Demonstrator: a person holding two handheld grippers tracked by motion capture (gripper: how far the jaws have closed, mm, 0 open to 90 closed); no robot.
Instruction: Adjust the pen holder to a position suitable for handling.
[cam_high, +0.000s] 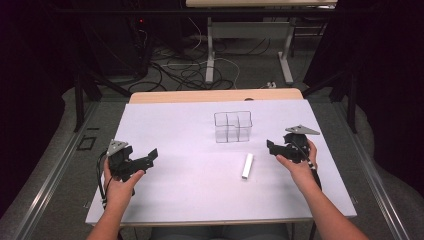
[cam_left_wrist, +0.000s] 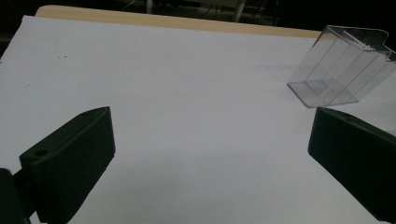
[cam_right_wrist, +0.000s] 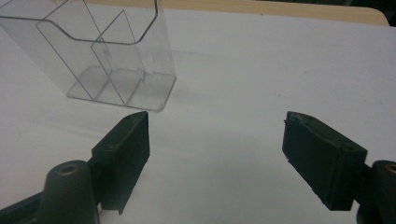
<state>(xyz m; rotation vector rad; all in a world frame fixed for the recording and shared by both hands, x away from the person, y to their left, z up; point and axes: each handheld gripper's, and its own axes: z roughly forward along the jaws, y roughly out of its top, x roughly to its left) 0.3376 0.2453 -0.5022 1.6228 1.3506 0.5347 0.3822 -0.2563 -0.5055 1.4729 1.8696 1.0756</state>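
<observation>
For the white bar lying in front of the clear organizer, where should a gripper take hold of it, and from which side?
Grip the white bar near its middle, across its narrow width, coming straight down from above. It lies flat on the white table, long axis running roughly toward the clear organizer, with free space along both long sides. The right gripper, jaws open and empty, is nearer, so it seems the likelier choice.

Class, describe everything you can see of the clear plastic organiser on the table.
The clear organiser is a transparent, hard-looking plastic box, open at the top, with thin inner walls dividing it into compartments. All the compartments that can be seen look empty. One wall has a stepped, cut-down upper edge. It stands upright on its flat base on the white table cover, toward the far middle. Nothing touches it; the white block lies apart, nearer the person.
</observation>
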